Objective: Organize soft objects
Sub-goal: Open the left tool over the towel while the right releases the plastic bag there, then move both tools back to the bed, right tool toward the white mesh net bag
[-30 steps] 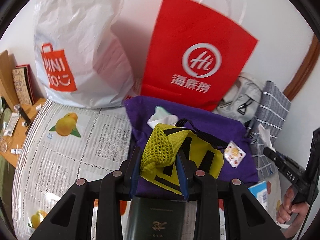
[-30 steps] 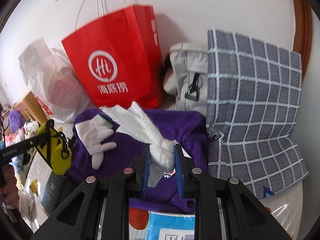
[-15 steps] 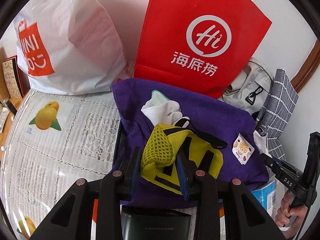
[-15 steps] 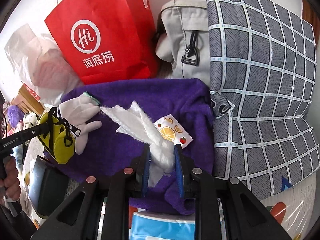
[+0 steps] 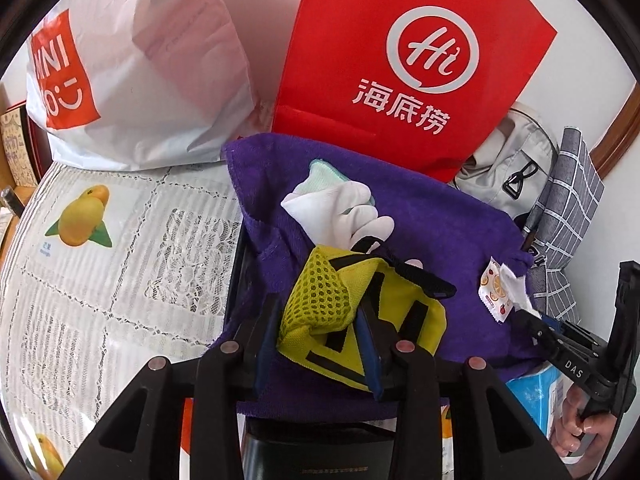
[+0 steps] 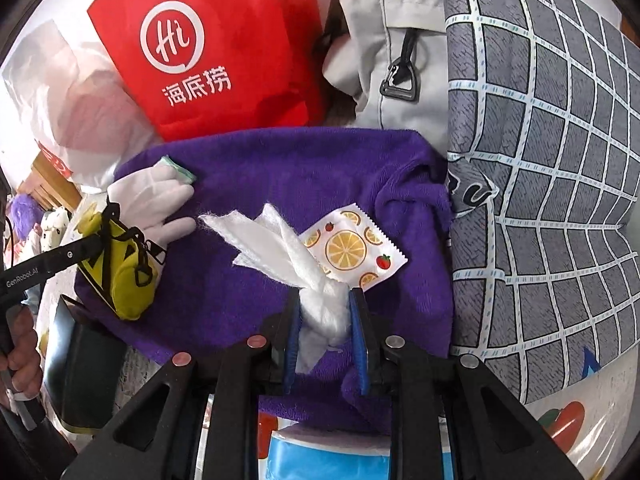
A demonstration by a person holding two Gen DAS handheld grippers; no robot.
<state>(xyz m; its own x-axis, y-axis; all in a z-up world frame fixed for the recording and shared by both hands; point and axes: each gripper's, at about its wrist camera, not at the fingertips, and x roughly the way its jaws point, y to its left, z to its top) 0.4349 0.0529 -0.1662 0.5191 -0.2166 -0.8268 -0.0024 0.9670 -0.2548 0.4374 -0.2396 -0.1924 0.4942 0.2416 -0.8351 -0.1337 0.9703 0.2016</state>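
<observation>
1. The red paper bag [image 5: 404, 60] bears a white "Hi" ring logo above 3 Chinese characters; the white plastic bag [image 5: 132, 64] shows part of "MINISO".
2. The left gripper [image 5: 320, 320], angled steeply down over the purple towel [image 5: 440, 216], has its jaws opening with the yellow mesh pouch [image 5: 320, 300] still pressed between them.
3. The right gripper [image 6: 324, 312], marked "DAS", pinches a white fibre wad [image 6: 320, 304] above the towel, touching a fruit-print sachet [image 6: 352, 248].
4. A white glove [image 5: 340, 208] lies on the towel.

Free room and obstacles over the purple towel

The far side is walled off by the red paper bag [image 5: 404, 68], white plastic bag [image 5: 152, 80] and grey backpack [image 6: 392, 52]; the right is blocked by the checked cushion [image 6: 540, 184]. Open room is left over the lace tablecloth [image 5: 120, 264] at left and the towel [image 6: 280, 168] between the white glove [image 6: 156, 196] and fruit-print sachet [image 6: 352, 248].
</observation>
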